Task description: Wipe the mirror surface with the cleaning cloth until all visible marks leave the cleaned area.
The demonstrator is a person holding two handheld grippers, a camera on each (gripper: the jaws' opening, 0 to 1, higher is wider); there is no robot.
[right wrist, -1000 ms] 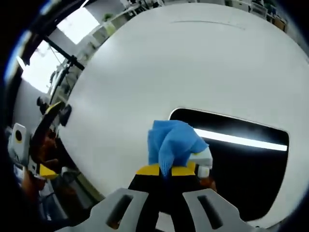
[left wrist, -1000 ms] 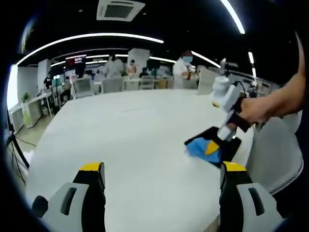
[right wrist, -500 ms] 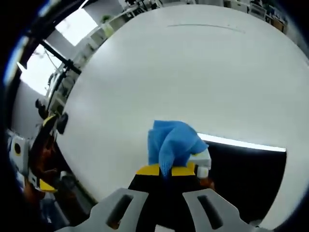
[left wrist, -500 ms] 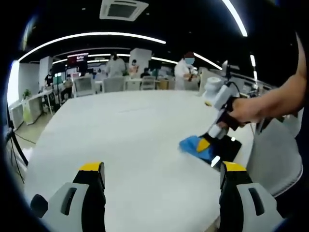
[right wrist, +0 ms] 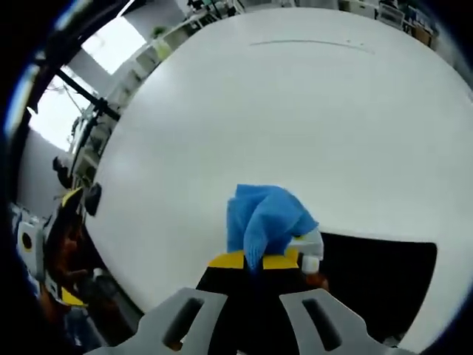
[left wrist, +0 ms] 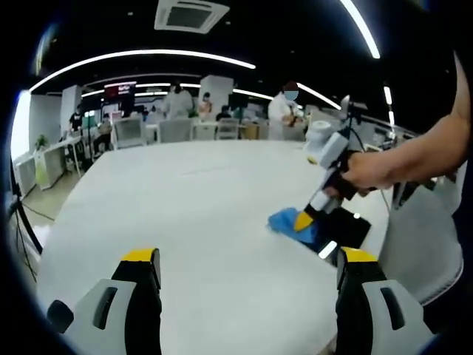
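A dark rectangular mirror (left wrist: pixel 346 228) lies flat near the right edge of the white table (left wrist: pixel 192 214). In the right gripper view the mirror (right wrist: pixel 377 281) reflects the dark ceiling. My right gripper (right wrist: pixel 255 260) is shut on a bunched blue cleaning cloth (right wrist: pixel 264 218). In the left gripper view that cloth (left wrist: pixel 290 222) rests at the mirror's left edge, partly over the table, under the right gripper (left wrist: pixel 301 220), which a person's hand holds. My left gripper (left wrist: pixel 247 259) hovers open above the near table with nothing between its fingers.
A white chair (left wrist: pixel 417 237) stands at the table's right side. Several people and office chairs (left wrist: pixel 174 129) stand beyond the far edge. In the right gripper view the left gripper (right wrist: pixel 70 203) shows at the left, past the table's rim.
The right gripper has slid the blue cloth leftward across the mirror to its left edge and partly onto the table. The left gripper has stayed put.
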